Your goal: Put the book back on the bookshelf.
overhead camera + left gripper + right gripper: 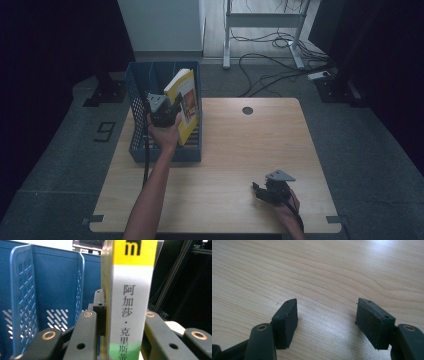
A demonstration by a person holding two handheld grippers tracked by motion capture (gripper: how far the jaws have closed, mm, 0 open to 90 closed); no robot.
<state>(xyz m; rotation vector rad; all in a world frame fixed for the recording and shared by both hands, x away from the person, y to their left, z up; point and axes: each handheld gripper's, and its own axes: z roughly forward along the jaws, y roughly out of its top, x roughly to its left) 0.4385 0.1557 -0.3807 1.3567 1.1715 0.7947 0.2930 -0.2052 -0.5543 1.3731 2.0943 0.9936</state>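
- Right gripper: rests low over the near right part of the wooden table, held by the person's right hand. In the right gripper view its two black pads stand well apart with only bare wood grain between them; nothing is held.
- Left forearm: enters from the near edge and runs up to the left hand, which carries the left gripper.
- Left gripper state: clamped on a yellow book. In the left gripper view the jaws press on both sides of the book's white spine, which bears dark printed characters, a yellow band above and green below.
- Book position: upright, slightly tilted, at the right-hand side of the blue file rack, its lower end down inside the rack.
- Blue file rack: stands on the far left part of the table; its perforated dividers appear just left of the book.
- Beyond the table: grey floor with loose cables and a white frame stand.
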